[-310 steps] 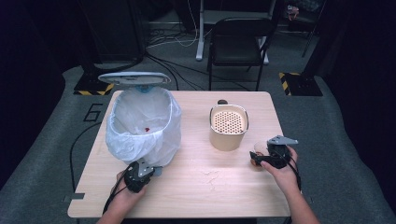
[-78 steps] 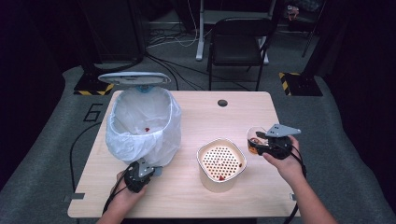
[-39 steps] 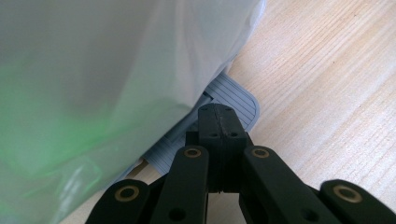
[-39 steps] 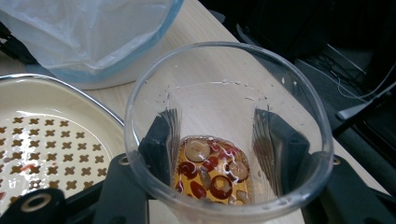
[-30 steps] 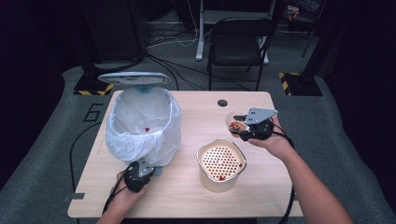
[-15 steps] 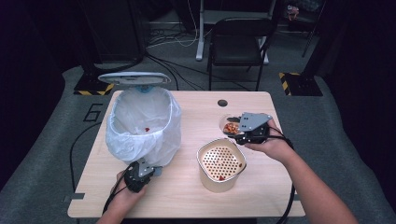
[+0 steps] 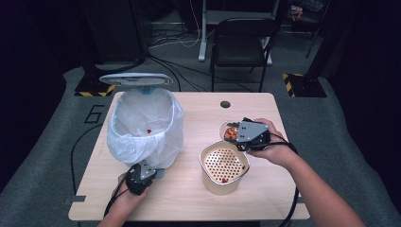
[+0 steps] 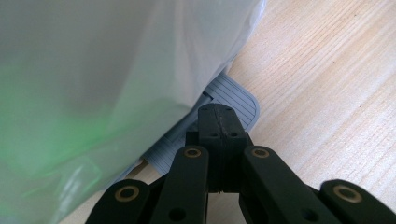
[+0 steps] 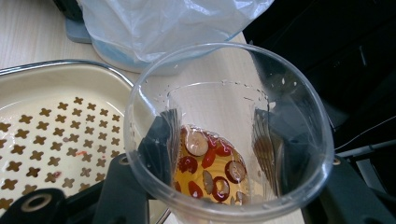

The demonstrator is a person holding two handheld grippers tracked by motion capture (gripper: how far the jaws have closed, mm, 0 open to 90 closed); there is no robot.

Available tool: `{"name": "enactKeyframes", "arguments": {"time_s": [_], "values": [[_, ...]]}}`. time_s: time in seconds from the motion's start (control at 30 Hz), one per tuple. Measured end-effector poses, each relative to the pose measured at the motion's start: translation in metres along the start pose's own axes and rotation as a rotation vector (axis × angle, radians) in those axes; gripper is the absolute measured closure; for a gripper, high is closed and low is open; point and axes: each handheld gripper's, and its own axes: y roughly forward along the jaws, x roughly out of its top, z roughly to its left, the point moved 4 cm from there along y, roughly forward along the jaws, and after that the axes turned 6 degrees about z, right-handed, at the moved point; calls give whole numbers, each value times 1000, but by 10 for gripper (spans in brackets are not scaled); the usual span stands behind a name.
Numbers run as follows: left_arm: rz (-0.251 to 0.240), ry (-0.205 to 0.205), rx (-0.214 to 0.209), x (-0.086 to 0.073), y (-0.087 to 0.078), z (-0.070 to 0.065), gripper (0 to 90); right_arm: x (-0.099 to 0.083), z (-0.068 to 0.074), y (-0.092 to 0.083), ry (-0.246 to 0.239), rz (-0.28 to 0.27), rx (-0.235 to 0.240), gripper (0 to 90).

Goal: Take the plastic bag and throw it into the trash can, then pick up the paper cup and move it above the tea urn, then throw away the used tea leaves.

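R claw (image 7: 238, 135) clamped on fruit cup (image 9: 229, 135) beside strainer pot (image 7: 222, 166); L claw (image 8: 217, 122) closed, empty.

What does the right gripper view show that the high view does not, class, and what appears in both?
Only the right gripper view shows the amber liquid and sliced red pieces inside the clear cup, with the gripper's black fingers seen through its wall on either side. Only the high view shows the whole wooden table, the left gripper at the foot of the bin, the bin's raised lid and the chair beyond. Both show the cup, the cream strainer bowl with its perforated insert, and the bin's white bag.
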Motion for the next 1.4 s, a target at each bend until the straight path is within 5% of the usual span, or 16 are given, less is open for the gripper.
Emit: {"name": "enactKeyframes", "arguments": {"time_s": [0.57,0.93,1.13,1.3,1.33,1.4], "values": [[-5,-12,0,0,0,0,900,7,21,-2,-220,89,-56,509],[-3,-3,1,0,0,0,900,6,27,-1,-312,124,-76,510],[-3,-6,0,0,0,0,900,10,38,0,-487,206,-126,512],[-3,-5,2,0,0,0,900,15,48,3,-696,288,-199,512],[-3,-5,2,0,0,0,900,15,48,3,-696,288,-199,512],[-3,-4,3,0,0,0,900,16,55,7,-832,340,-249,512]]}}
